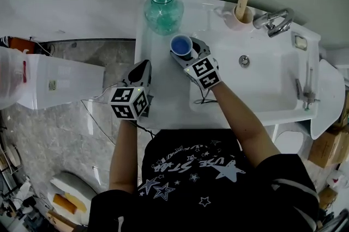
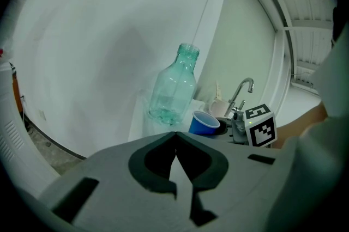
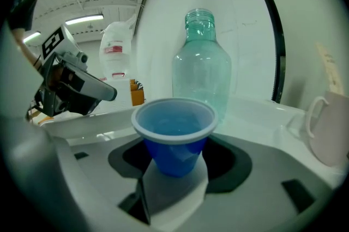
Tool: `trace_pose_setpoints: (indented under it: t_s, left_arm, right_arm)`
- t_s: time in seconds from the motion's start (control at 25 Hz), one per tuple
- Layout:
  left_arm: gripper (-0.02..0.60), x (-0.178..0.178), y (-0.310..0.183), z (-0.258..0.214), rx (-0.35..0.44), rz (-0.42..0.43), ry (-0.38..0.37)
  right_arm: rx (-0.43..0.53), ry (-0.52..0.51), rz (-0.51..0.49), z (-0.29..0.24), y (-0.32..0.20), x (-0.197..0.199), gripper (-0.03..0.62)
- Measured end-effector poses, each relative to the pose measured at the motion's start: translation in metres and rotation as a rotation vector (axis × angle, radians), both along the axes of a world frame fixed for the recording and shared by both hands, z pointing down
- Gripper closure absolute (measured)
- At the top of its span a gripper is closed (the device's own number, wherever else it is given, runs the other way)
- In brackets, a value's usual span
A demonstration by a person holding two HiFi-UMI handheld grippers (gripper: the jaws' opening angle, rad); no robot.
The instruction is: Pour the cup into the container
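A blue paper cup (image 1: 180,44) stands upright on the white counter, just in front of a green glass bottle (image 1: 163,7) with some blue-green matter at its bottom. My right gripper (image 1: 188,52) has the cup (image 3: 173,122) between its jaws; a slim dark gap shows on each side of it, so the jaws are open around it. The bottle (image 3: 202,67) rises right behind the cup. My left gripper (image 1: 143,68) hovers at the counter's left edge, shut and empty, its tips (image 2: 175,135) meeting. From there the bottle (image 2: 173,89) and cup (image 2: 204,123) lie ahead.
A sink basin (image 1: 272,95) with a faucet (image 1: 274,21) lies right of the cup. A white mug (image 1: 240,17) holding a wooden stick stands at the back. A white plastic tub (image 1: 60,81) sits on the floor to the left.
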State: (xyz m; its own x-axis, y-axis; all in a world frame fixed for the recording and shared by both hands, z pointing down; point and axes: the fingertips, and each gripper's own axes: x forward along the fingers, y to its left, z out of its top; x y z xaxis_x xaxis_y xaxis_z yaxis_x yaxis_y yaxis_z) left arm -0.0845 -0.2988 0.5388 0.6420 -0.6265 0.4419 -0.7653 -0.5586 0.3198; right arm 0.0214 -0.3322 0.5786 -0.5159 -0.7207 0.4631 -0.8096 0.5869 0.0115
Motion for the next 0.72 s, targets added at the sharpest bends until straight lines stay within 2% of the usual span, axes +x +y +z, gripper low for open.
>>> trace_pose_setpoints:
  t_s: [0.04, 0.12, 0.28, 0.56, 0.64, 0.72]
  left_arm:
    - [0.571, 0.001, -0.001, 0.000, 0.002, 0.001, 0.000]
    - [0.570, 0.003, -0.002, 0.000, 0.001, 0.001, 0.004]
    - [0.571, 0.007, 0.000, -0.001, -0.001, -0.003, 0.002]
    - [0.570, 0.017, 0.012, -0.012, 0.007, -0.026, -0.011]
    - [0.570, 0.020, 0.020, -0.014, 0.007, -0.035, -0.018]
    - [0.570, 0.024, 0.030, -0.016, 0.008, -0.051, -0.017]
  right_arm:
    - [-0.007, 0.004, -0.003, 0.002, 0.000, 0.000, 0.311]
    - [-0.025, -0.003, -0.009, 0.005, 0.003, 0.000, 0.226]
    - [-0.059, -0.011, -0.020, 0.009, 0.015, 0.005, 0.191]
    - [-0.038, -0.027, 0.003, -0.002, 0.041, 0.033, 0.194]
    - [-0.032, -0.043, 0.015, -0.009, 0.050, 0.042, 0.215]
    - [-0.027, -0.069, 0.028, -0.016, 0.063, 0.052, 0.275]
